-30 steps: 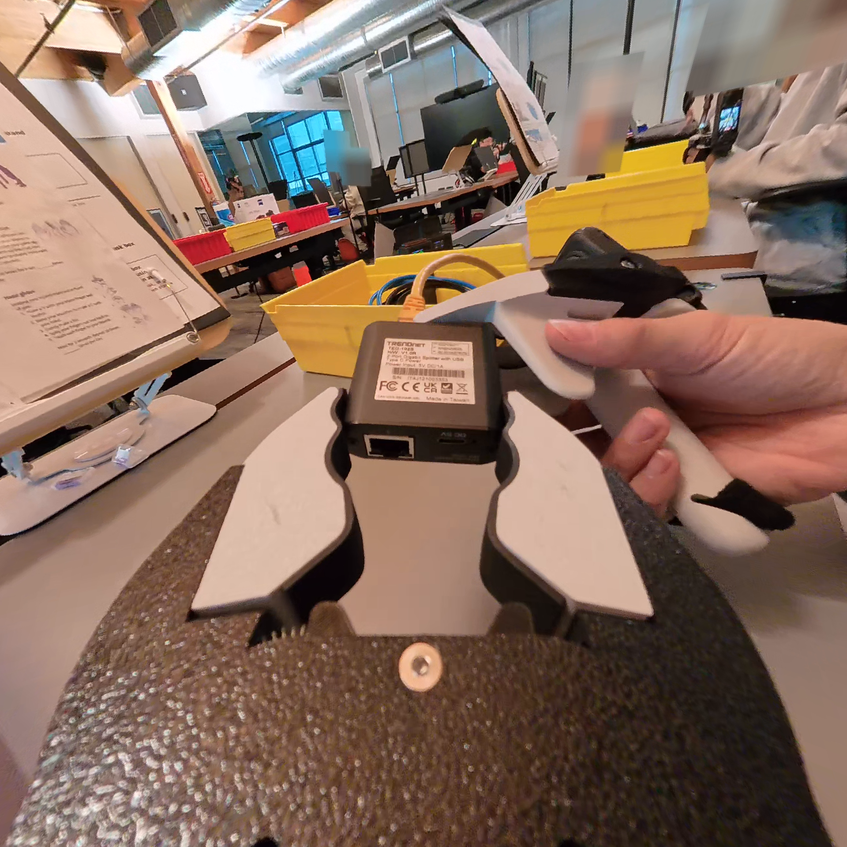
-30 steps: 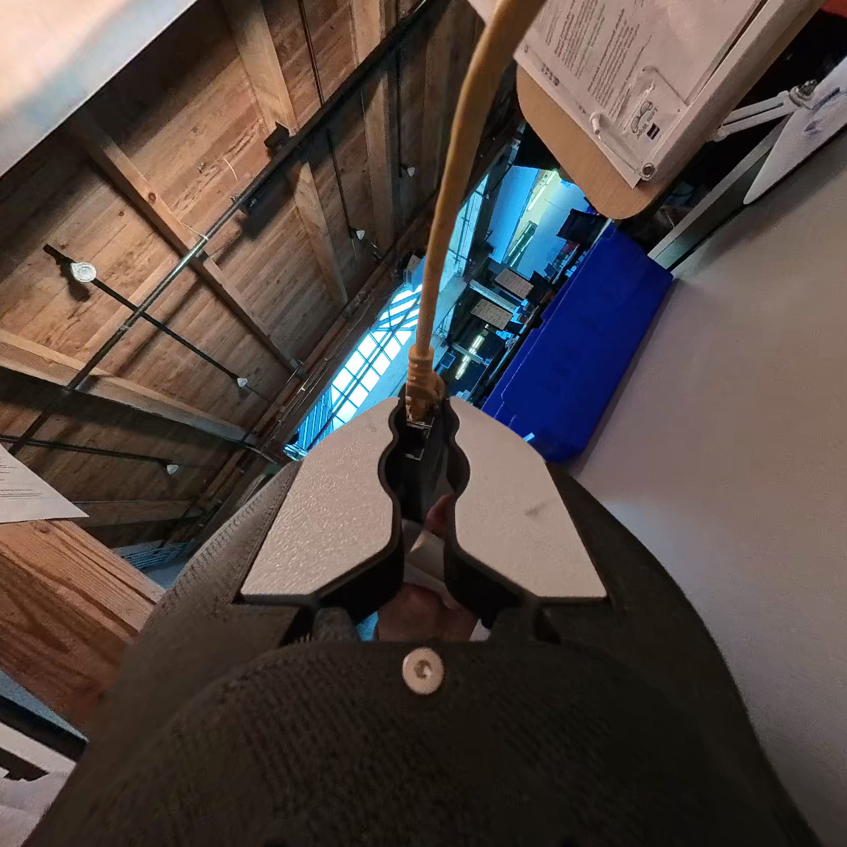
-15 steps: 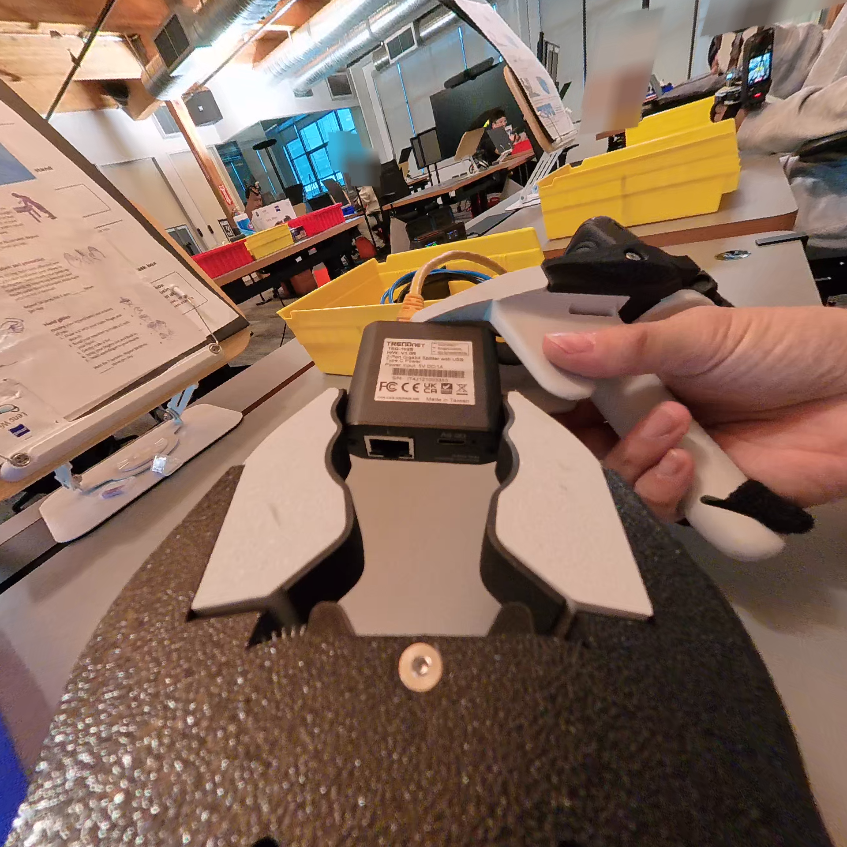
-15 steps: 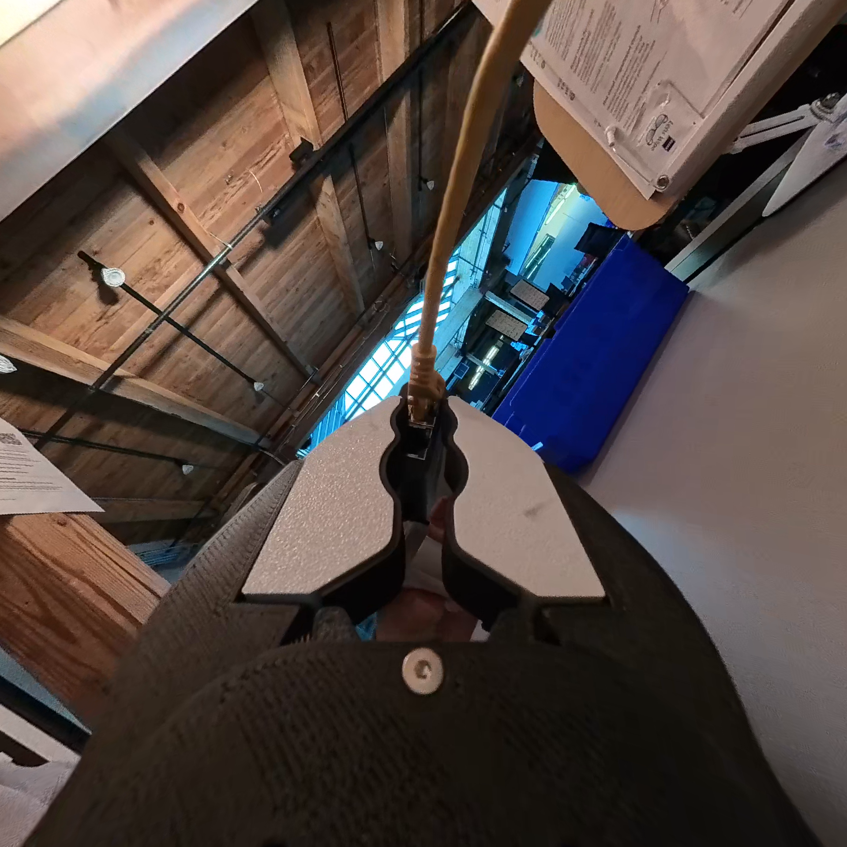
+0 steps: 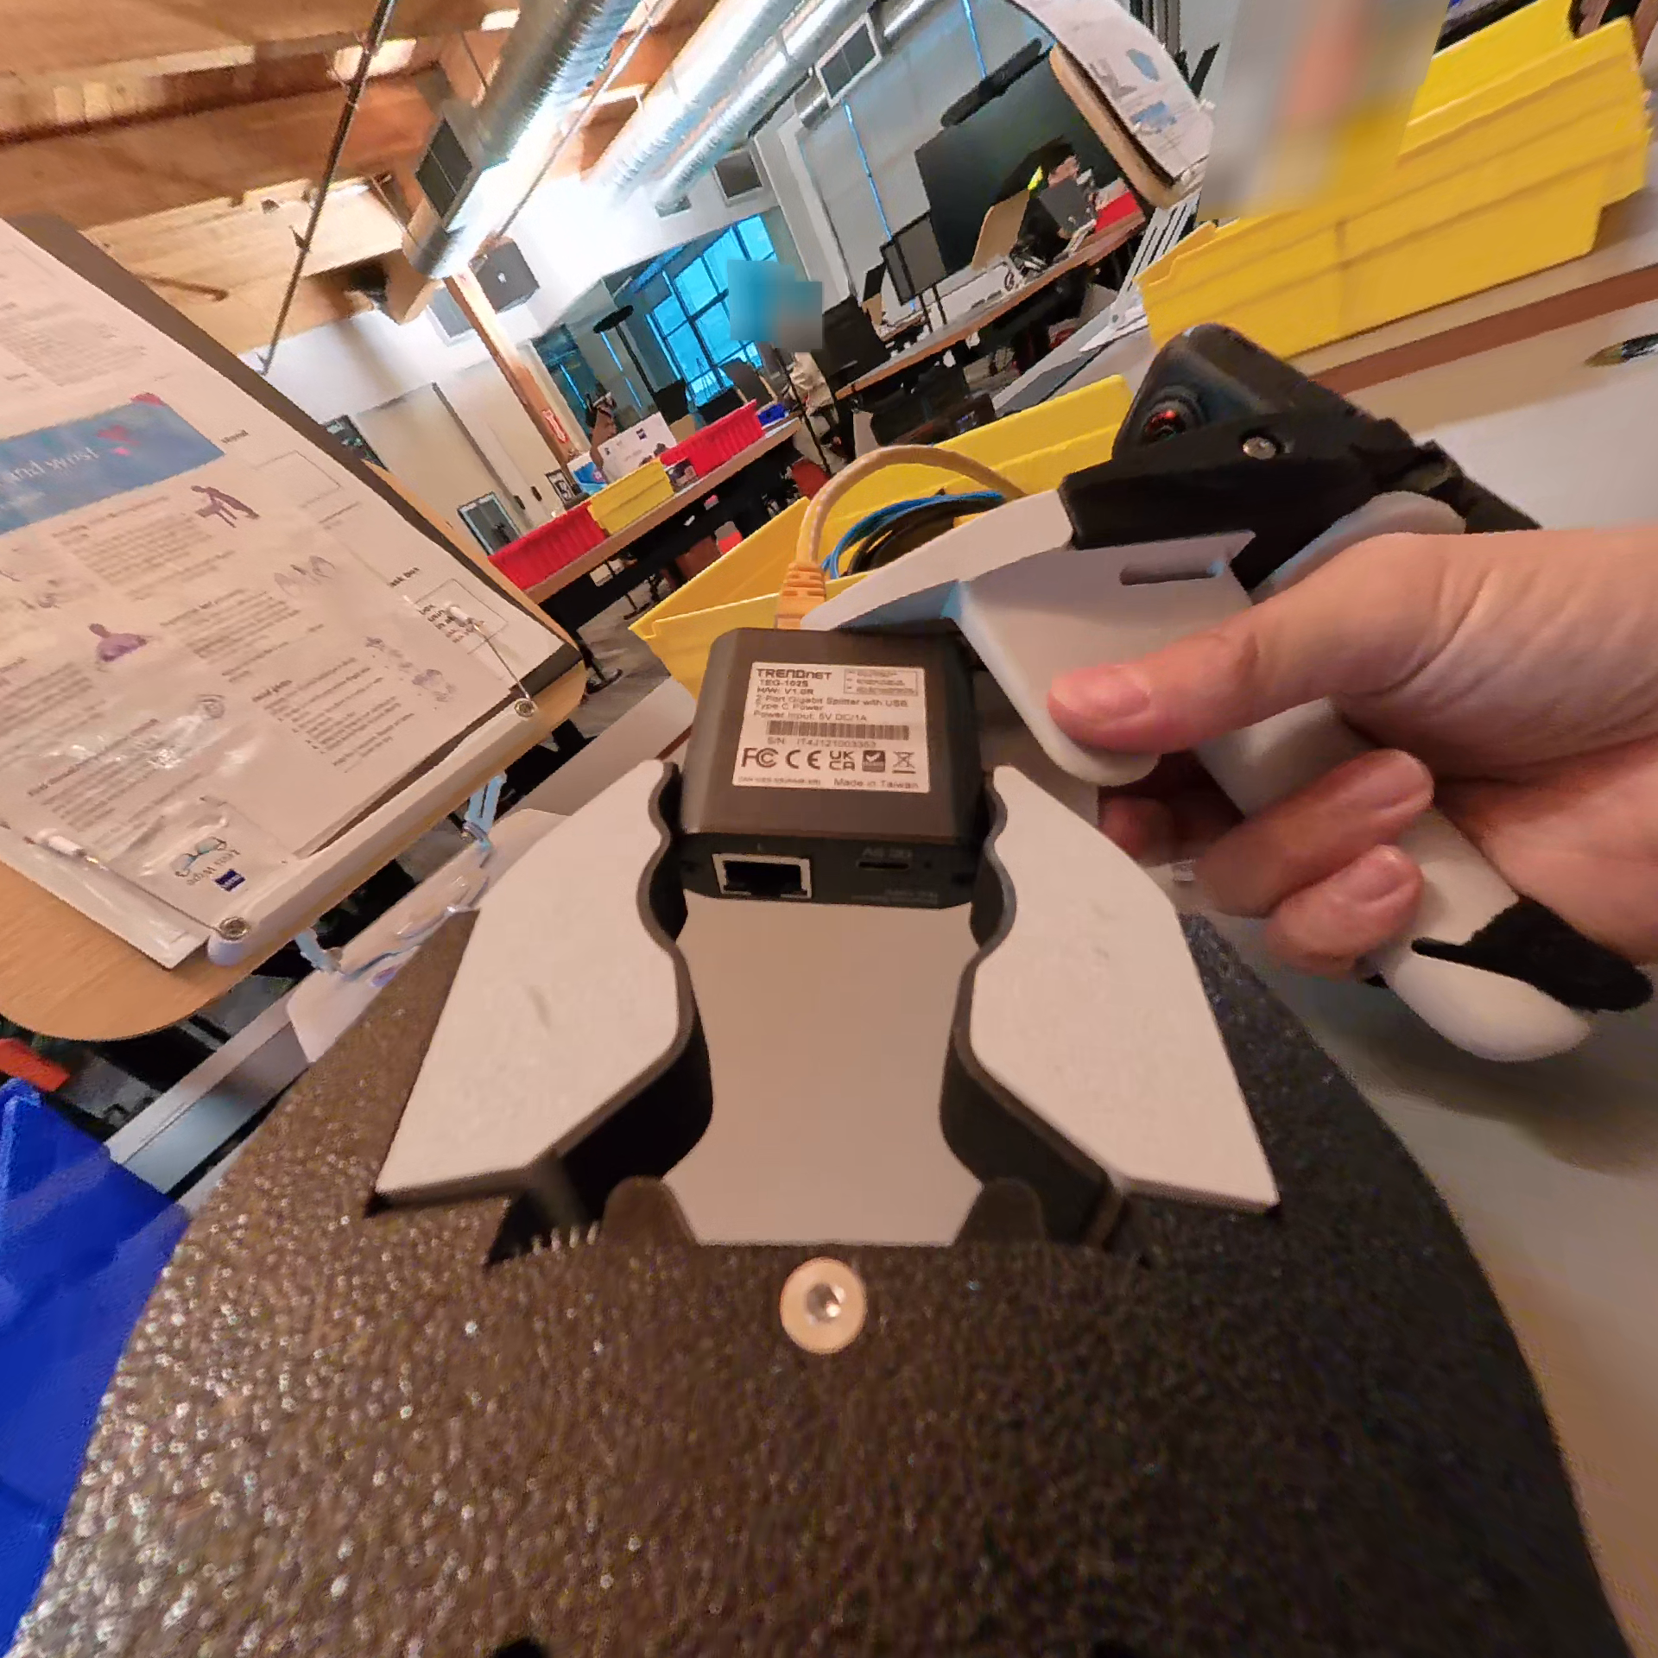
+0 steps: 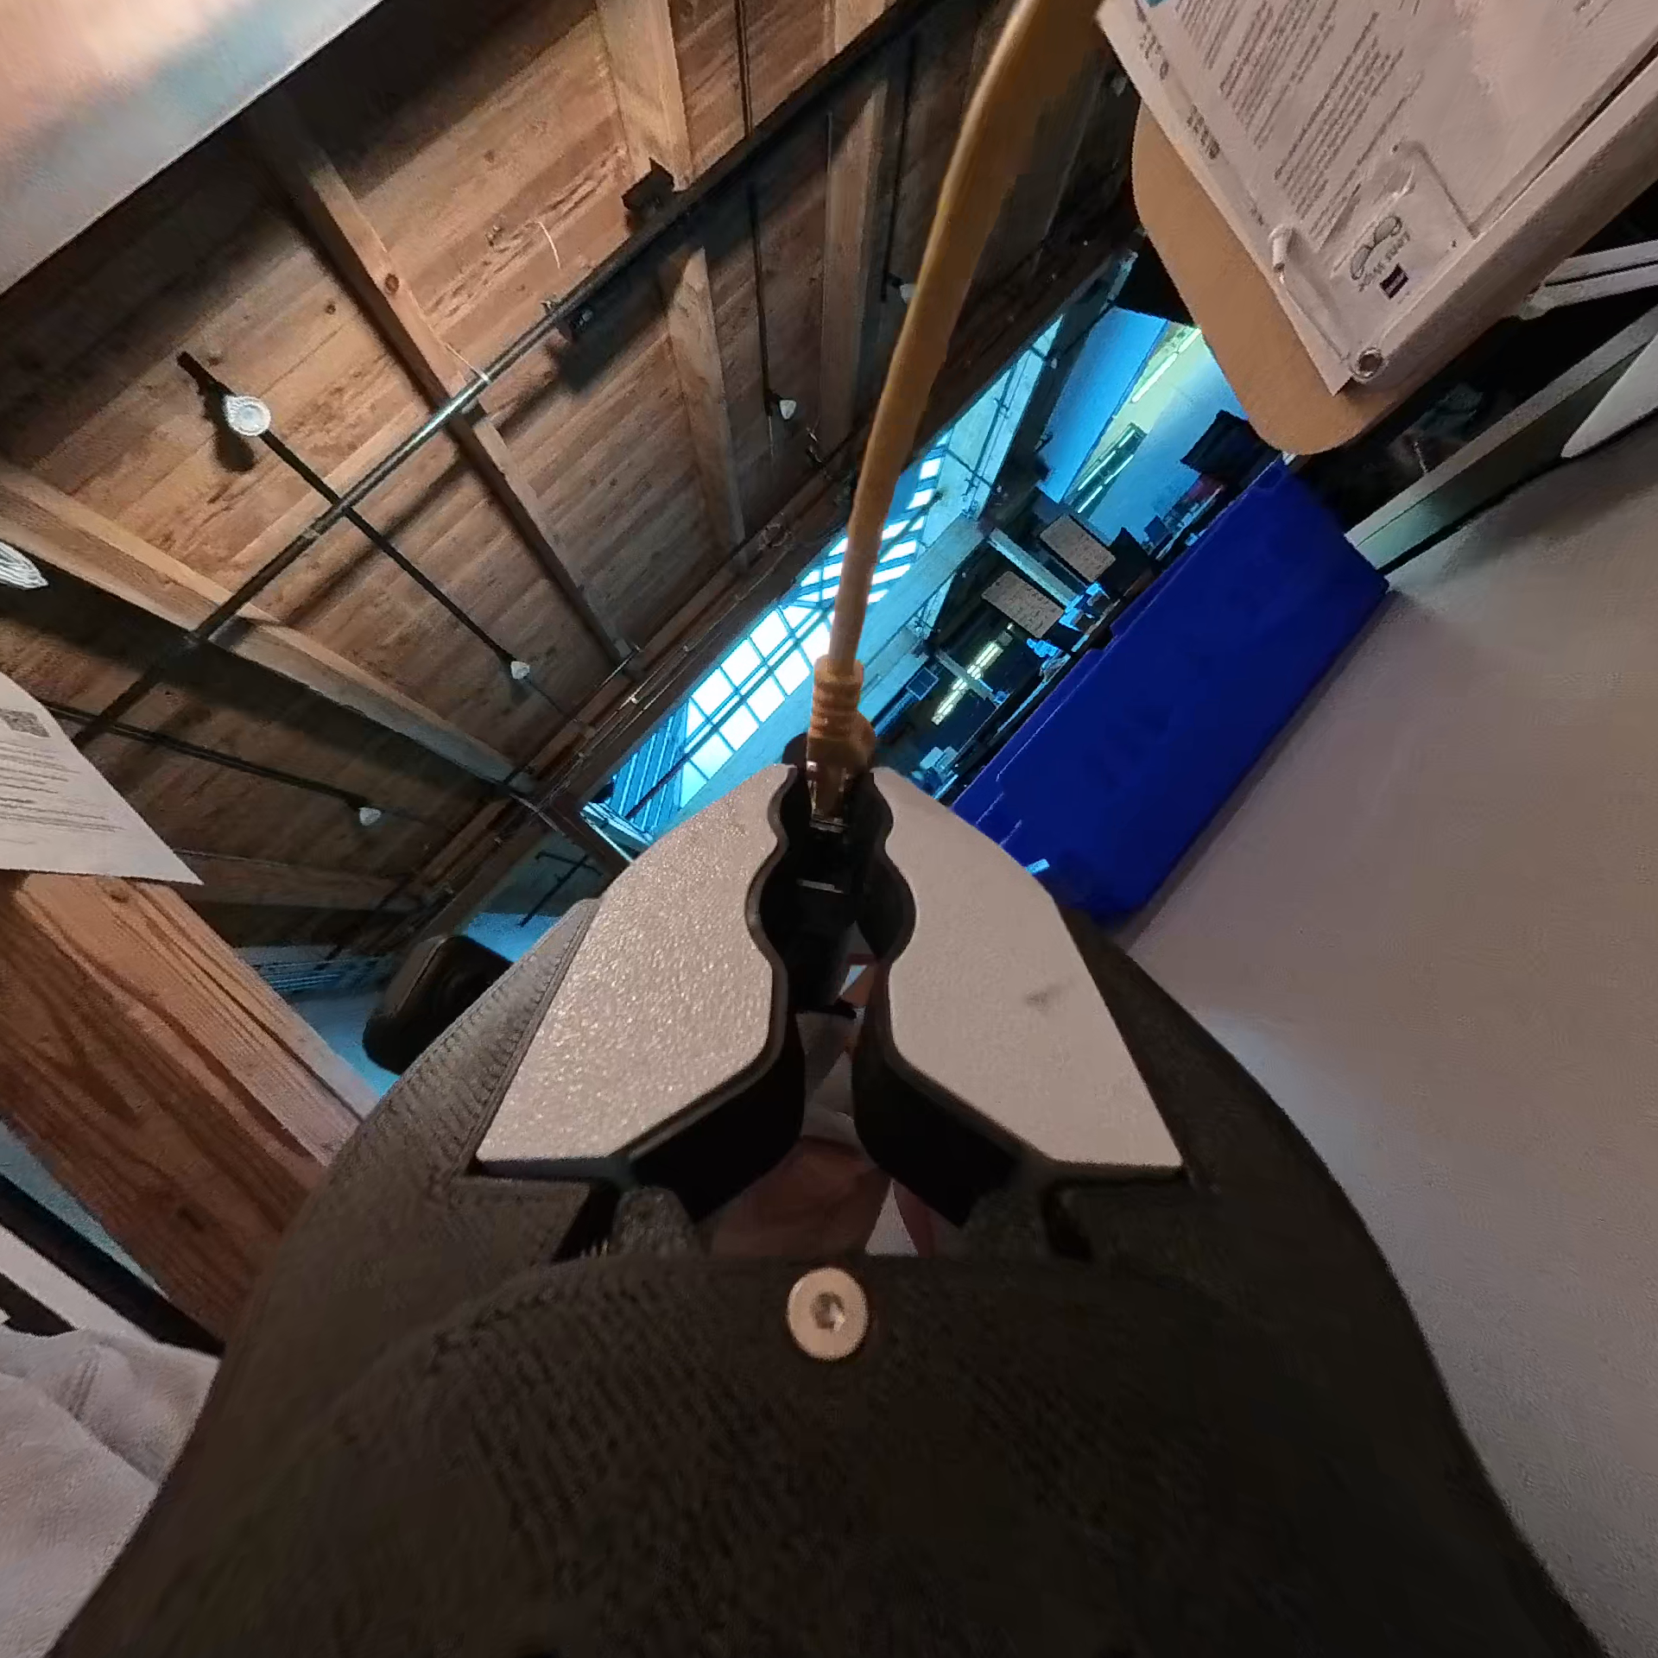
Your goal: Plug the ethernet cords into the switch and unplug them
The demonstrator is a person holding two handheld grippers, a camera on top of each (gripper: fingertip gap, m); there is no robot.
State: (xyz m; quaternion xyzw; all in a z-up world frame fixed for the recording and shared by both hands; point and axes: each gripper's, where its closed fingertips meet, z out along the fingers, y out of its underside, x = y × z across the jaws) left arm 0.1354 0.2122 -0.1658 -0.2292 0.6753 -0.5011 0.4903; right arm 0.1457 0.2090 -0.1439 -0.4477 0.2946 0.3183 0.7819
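My left gripper (image 5: 830,789) is shut on a black switch (image 5: 830,718) with a white label on top, held above the grey table (image 5: 1480,1211). An empty port (image 5: 763,875) faces the camera. My right gripper (image 5: 834,619), held by a hand (image 5: 1435,718), reaches in from the right to the switch's far end. In the right wrist view my right gripper (image 6: 833,789) is shut on the plug (image 6: 836,718) of a yellow ethernet cord (image 6: 906,377). The cord (image 5: 861,471) loops back into a yellow bin. Whether the plug sits in the switch is hidden.
A tilted document stand (image 5: 224,673) is close on the left. The yellow bin (image 5: 718,619) behind the switch holds a blue cable (image 5: 906,516). A blue bin (image 6: 1166,718) stands at the table's left edge. More yellow bins (image 5: 1346,242) sit at the back right. Left and right tips are no more than a few centimetres apart.
Both grippers keep their holds. The switch and both grippers have shifted together; the document stand now looks closer and the blue bin has come into the left wrist view.
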